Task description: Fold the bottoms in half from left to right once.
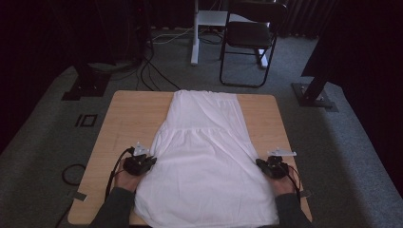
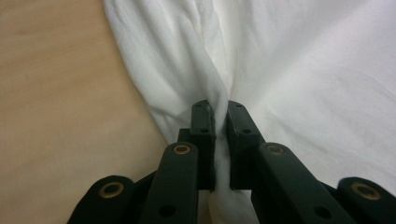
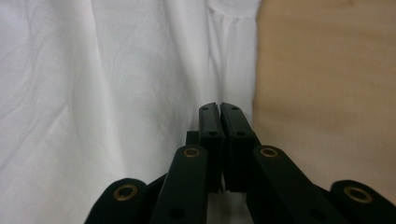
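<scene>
White garment (image 1: 204, 156), looks like a dress or skirt w/ a gathered seam partway up, lying flat down the middle of the wooden surface (image 1: 128, 118). Narrow end w/ a ruffled band sits at the far edge, wide hem end hangs right at the near edge by the person. Fabric's mostly smooth, a few soft creases running lengthwise.

Left hand-held gripper (image 1: 151, 161) is at the garment's left edge, roughly halfway between the seam and the hem. In the left gripper view (image 2: 220, 108) its jaws are pressed together on a bunched fold of the white cloth, you can see the fabric squeezed in the slot btwn the two black pads and puckering up just past the tips. Bare wood to the left of it.

Right hand-held gripper (image 1: 260, 164) mirrors it on the right edge, about level w/ the left one. In the right gripper view (image 3: 219, 108) the jaws are closed nearly flush; a thin bit of white shows in the gap low down, so it's pinching the garment's edge too, though the fold is way thinner here. Wood just to the right.

Both forearms in dark sleeves (image 1: 111, 206) come in from the bottom, cables trailing off each gripper.

Around it: grey carpet, a black folding chair (image 1: 249, 35) well behind the surface, some cables on the floor (image 1: 152, 71).
</scene>
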{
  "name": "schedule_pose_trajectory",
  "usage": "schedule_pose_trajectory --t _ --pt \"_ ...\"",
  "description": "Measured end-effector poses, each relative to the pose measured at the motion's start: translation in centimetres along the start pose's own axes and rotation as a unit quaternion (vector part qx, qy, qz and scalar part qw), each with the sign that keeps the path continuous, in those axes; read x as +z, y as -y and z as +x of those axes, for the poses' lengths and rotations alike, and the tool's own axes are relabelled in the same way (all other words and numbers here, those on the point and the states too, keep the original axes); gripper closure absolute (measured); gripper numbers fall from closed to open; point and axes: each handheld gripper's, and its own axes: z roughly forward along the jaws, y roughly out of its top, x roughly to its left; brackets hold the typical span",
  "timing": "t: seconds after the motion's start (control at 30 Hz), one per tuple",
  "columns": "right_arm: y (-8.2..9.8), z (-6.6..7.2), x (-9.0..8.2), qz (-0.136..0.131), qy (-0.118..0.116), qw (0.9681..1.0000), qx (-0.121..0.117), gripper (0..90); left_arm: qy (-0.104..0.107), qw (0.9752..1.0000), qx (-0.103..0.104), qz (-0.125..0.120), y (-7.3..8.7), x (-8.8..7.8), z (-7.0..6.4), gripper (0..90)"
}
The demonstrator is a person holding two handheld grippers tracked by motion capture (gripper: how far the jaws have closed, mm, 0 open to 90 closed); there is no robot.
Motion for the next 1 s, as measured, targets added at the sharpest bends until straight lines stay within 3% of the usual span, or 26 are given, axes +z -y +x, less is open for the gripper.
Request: schedule_pose_trajectory --t 0.27,0.43,0.5,0.57,0.63,0.73,0.83,0.93,0.97,1.0 --pt "4.6 1.8 -4.5 0.008 -0.003 1.0 0.004 88.0 0.011 0.9998 0.018 0.002 4.3 -4.1 -2.6 83.7" --pt "6.1 2.3 -6.5 0.025 -0.001 0.9997 0.006 88.1 0.029 0.9995 -0.009 -0.009 6.1 -5.5 -2.5 81.9" --pt "6.0 2.3 -6.5 0.027 -0.002 0.9996 -0.002 83.2 0.025 0.999 -0.024 -0.028 6.0 -5.7 -2.1 71.1" --pt "5.1 2.3 -6.3 0.012 -0.009 0.9999 0.0 77.1 0.037 0.9967 -0.042 -0.06 5.5 -6.0 -1.5 63.3" --pt "3.6 2.4 -6.0 -0.014 -0.016 0.9998 -0.004 71.7 0.031 0.9949 -0.051 -0.082 4.8 -6.1 -0.7 58.4" --pt "0.3 2.7 -4.3 -0.037 -0.033 0.9986 -0.019 67.2 0.022 0.9942 -0.061 -0.086 3.6 -5.2 0.5 54.9" --pt "-2.8 3.0 -1.8 -0.042 -0.046 0.9976 -0.032 65.3 0.019 0.9936 -0.076 -0.081 2.2 -3.7 1.8 51.3" --pt "-5.7 3.4 1.7 -0.032 -0.059 0.9972 -0.032 60.9 0.014 0.9936 -0.084 -0.075 1.2 -2.4 2.5 48.8" --pt "-5.7 3.4 1.7 -0.032 -0.059 0.9972 -0.032 60.9 0.014 0.9936 -0.084 -0.075 1.2 -2.4 2.5 48.3" --pt "-7.1 3.9 4.0 -0.016 -0.063 0.9972 -0.036 59.5 0.012 0.994 -0.082 -0.071 0.7 -1.7 2.8 47.9"
